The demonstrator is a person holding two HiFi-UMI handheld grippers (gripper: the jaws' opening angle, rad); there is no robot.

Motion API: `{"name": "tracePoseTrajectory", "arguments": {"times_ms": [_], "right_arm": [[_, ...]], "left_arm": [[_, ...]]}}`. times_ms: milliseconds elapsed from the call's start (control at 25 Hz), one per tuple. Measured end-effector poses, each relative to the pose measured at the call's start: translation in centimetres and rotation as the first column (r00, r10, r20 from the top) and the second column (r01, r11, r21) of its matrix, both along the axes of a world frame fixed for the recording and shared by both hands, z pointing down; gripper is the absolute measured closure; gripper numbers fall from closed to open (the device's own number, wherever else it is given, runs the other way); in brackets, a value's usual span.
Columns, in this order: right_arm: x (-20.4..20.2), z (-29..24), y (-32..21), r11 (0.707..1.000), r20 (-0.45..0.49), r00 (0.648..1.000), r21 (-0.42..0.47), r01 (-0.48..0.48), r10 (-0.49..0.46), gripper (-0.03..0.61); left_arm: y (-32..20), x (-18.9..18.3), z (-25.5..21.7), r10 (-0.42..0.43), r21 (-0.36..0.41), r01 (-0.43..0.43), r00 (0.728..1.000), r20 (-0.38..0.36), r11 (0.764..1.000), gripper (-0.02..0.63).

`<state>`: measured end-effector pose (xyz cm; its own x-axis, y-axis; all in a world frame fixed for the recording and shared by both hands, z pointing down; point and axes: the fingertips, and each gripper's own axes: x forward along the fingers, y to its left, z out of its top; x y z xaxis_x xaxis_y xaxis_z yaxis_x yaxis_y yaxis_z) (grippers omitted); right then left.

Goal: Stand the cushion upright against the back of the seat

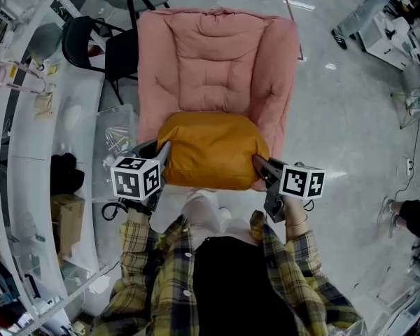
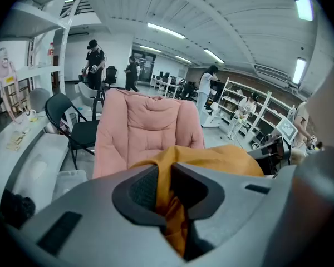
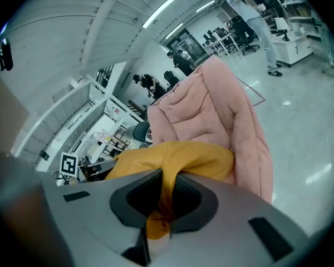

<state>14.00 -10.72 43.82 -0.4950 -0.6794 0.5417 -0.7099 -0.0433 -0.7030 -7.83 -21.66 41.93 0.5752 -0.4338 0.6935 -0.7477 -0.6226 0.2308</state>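
An orange cushion (image 1: 211, 149) hangs between my two grippers over the front of the pink padded seat (image 1: 213, 61). My left gripper (image 1: 162, 154) is shut on the cushion's left edge; orange fabric (image 2: 168, 196) is pinched between its jaws in the left gripper view. At the cushion's right edge my right gripper (image 1: 260, 166) is shut on it too, a fold of the cushion (image 3: 166, 196) squeezed between its pads. The pink backrest (image 2: 147, 124) stands upright behind the cushion (image 3: 178, 157) in both gripper views.
A black chair (image 1: 98, 47) stands left of the pink seat, beside a white counter (image 1: 45, 145) with clutter. Grey floor (image 1: 350, 117) lies to the right. Several people (image 2: 94, 63) stand among shelves far off.
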Motion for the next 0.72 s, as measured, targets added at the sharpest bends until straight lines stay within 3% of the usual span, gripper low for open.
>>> {"name": "tracePoseTrajectory", "arguments": {"times_ms": [280,720], "right_arm": [[1.7,0.0,-8.0,0.998,0.051,0.996,-0.021,-0.066,0.067,0.529],[6.5,0.0,-18.7,0.99,0.093,0.988,-0.08,-0.114,0.122,0.528]], "left_arm": [[-8.3,1.6,1.0,0.063,-0.07,-0.065,0.998,-0.026,0.995,0.543],[-18.9,6.4,1.5,0.145,-0.12,-0.151,0.988,-0.062,0.981,0.53]]}}
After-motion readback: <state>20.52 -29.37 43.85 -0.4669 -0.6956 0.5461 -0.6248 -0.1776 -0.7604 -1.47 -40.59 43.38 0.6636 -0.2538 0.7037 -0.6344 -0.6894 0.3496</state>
